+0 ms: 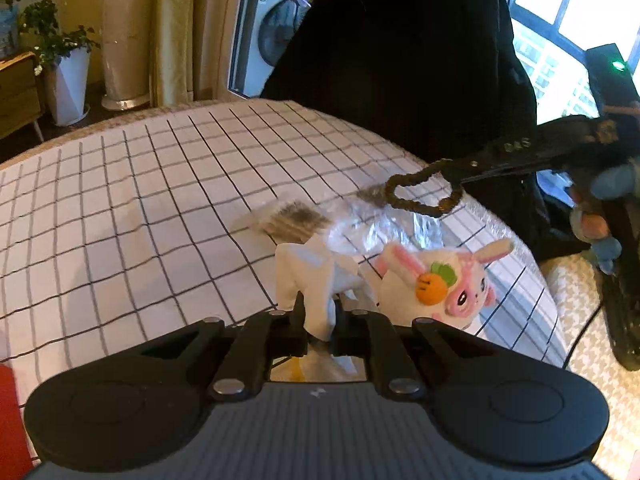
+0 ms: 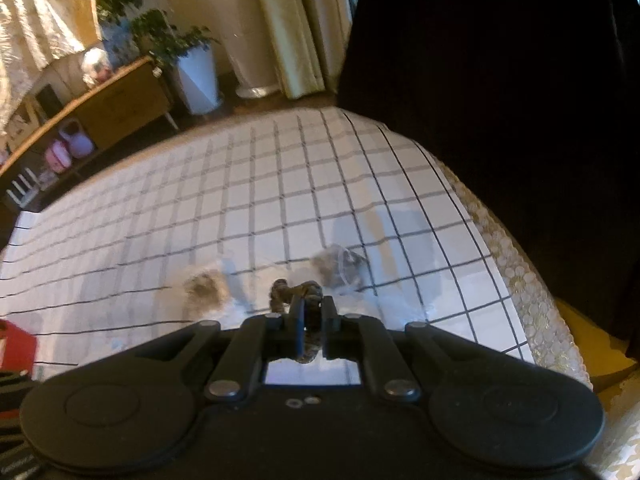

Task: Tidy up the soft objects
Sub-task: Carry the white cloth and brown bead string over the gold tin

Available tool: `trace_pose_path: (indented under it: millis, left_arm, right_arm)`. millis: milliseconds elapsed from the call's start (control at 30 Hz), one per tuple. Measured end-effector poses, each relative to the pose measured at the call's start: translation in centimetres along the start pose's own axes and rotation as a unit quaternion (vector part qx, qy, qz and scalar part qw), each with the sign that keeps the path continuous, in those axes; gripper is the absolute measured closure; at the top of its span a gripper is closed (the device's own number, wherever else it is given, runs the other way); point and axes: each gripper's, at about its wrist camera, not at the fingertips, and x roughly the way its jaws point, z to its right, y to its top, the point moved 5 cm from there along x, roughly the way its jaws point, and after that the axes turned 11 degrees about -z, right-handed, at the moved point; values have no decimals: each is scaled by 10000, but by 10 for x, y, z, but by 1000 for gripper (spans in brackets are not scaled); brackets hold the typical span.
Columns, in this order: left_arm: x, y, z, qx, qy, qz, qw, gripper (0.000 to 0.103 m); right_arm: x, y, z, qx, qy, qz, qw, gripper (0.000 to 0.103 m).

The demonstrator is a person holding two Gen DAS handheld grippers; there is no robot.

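Left gripper [image 1: 319, 314] pinches white cloth [image 1: 316, 276]; right gripper [image 2: 311, 312] clamps scrunchie [image 2: 308, 300].

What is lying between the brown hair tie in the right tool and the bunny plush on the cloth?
In the left wrist view, crinkled clear plastic bags lie on the checked cloth between the brown hair tie and the bunny plush.

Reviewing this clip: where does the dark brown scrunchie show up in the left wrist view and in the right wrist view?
Left wrist view: the scrunchie hangs as an open loop right of centre, held by the right gripper, above the clear plastic bag.
Right wrist view: the scrunchie sits bottom centre, pinched between the right gripper's fingers.
Shared landmark: the white grid-patterned cloth.
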Motion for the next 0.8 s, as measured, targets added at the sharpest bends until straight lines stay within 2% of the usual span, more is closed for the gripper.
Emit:
trace_pose_path:
  millis: [433, 600, 800]
  left_arm:
    - [-78, -16, -21, -180, 265, 202, 9993, 94]
    - [-109, -31, -33, -173, 464, 235, 9985, 94]
    - [-138, -53, -56, -369, 521, 216, 9977, 94]
  right_arm:
    - [-93, -28, -81, -754, 440, 563, 9946, 96]
    - [-112, -46, -126, -1164, 611, 595, 9895, 96]
    - [-126, -65, -179, -1555, 844, 594, 9824, 96]
